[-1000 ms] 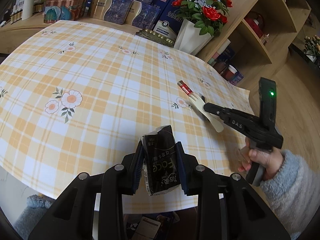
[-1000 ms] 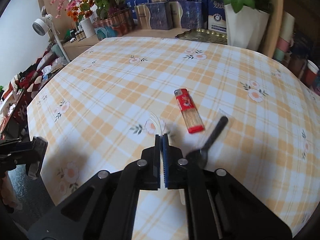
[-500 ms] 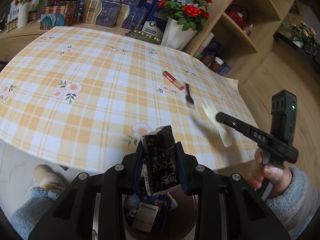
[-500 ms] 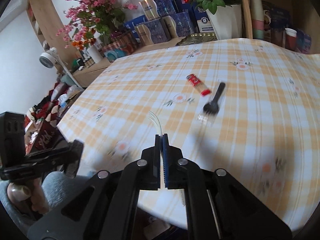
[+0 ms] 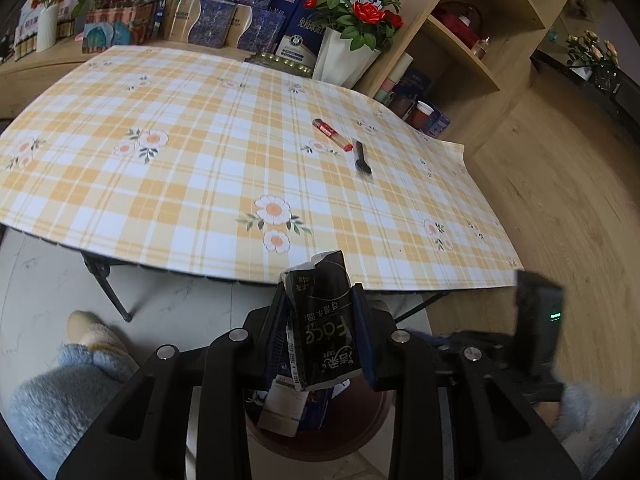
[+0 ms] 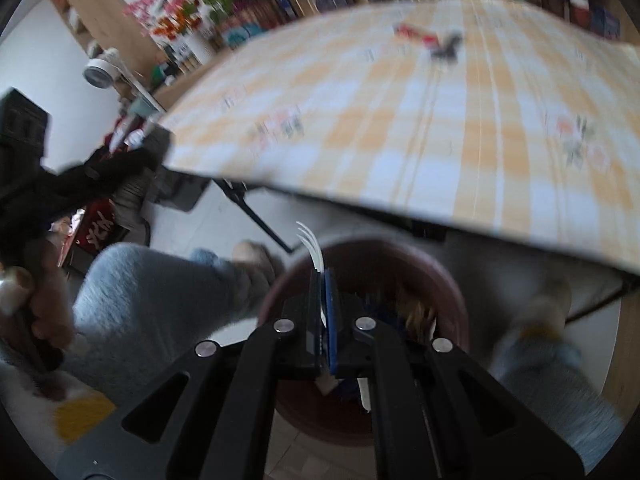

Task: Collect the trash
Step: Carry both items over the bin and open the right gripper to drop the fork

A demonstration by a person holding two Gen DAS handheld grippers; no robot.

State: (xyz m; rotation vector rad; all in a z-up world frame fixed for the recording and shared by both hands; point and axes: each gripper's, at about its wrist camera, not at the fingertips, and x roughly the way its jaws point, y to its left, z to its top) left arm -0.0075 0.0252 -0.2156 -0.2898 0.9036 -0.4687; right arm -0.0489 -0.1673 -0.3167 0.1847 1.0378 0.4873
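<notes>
My right-wrist view is smearing with blur, so the lighter and the black fork far off on the worktop are showing only as a red streak and a dark smudge. The bin is sitting on the floor just in front of the worktop's near edge, and my own fingers are covering most of its mouth in both views; what is lying inside is too hidden to name, beyond some dark blue packaging and a pale label.

My right gripper is hanging over the bin, its fingers clenched flat on a white plastic fork. Only the curved tines are sticking out past the fingertips, and a stub of handle is poking out behind them; the rest is buried between the pads.

My left gripper is also hovering above the bin, grasping a crumpled black carton upright between its fingers. The carton's torn top is rising above the fingertips, and its lower end is hanging out below them over the bin's mouth.

A fuzzy blue sleeve is crossing left of the bin, and the hand holding the left gripper is cut off at the frame edge.
</notes>
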